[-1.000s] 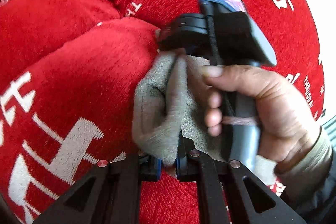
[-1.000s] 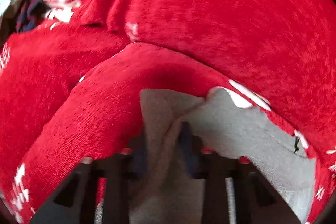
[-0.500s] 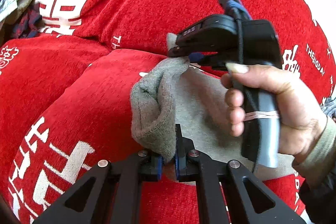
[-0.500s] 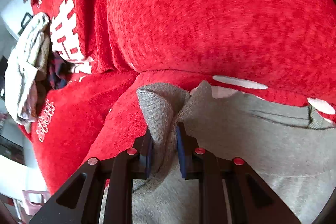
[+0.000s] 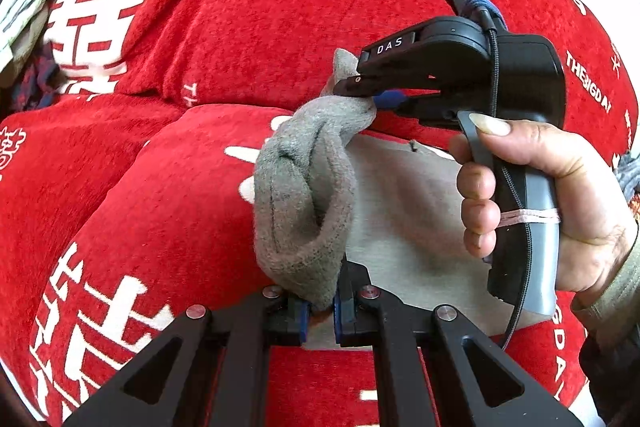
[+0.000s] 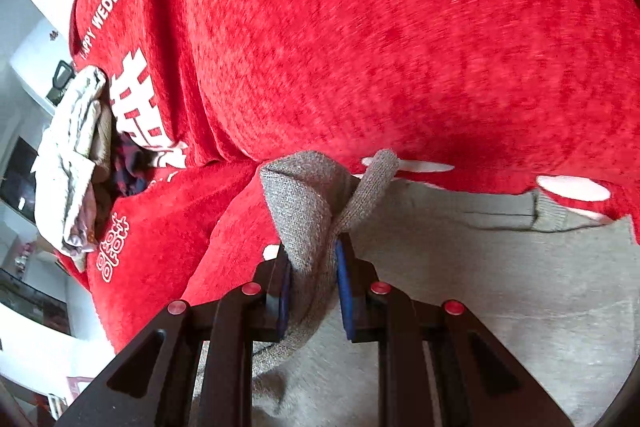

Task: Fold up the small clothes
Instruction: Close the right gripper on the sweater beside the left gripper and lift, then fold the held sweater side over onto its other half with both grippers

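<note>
the left tool (image 5: 320, 305) pinches the near edge of a grey garment (image 5: 304, 195), lifted and bunched above the red sofa cover (image 5: 248, 11). the right tool (image 5: 370, 95), in the right hand (image 5: 560, 203), clamps its far edge. more folded clothes (image 6: 76, 147) lie far left on the sofa.

The cloth pile (image 5: 24, 15) (left rim) is cut off, contents indistinct.

Black hand-held gripper (image 5: 320, 307) with blue pads, silver screws; another (image 6: 314, 291) with red screws; beige sleeve (image 5: 616, 303).
</note>
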Demonstrator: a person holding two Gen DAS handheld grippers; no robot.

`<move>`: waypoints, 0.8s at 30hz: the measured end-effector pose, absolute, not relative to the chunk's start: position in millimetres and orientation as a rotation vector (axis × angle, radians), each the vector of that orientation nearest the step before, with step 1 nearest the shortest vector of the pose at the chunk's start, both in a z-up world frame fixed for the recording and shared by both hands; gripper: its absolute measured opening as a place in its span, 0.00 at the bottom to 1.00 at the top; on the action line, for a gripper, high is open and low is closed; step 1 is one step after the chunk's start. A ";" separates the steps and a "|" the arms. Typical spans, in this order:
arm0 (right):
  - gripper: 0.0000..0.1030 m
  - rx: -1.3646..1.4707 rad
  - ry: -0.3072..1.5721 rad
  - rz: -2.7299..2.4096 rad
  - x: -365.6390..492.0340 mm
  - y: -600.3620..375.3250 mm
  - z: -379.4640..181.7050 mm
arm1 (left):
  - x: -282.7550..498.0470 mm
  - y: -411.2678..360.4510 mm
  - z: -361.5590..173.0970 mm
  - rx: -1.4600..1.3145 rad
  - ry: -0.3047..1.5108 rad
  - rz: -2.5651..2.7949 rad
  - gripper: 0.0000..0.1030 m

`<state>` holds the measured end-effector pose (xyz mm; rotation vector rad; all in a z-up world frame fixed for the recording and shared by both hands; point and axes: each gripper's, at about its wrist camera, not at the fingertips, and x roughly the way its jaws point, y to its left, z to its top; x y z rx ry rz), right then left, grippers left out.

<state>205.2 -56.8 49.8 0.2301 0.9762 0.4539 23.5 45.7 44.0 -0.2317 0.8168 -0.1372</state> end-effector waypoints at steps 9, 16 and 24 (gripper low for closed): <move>0.21 0.287 0.961 0.488 200.4 -107.3 63.1 | 19.3 9.7 59.9 -0.174 0.815 -0.182 0.09; 0.21 0.343 0.965 0.524 199.9 -149.4 61.8 | 13.9 -30.5 61.7 -0.078 0.813 -0.205 0.09; 0.21 0.363 0.962 0.534 193.9 -202.6 53.7 | 8.7 -85.4 57.0 0.035 0.819 -0.243 0.09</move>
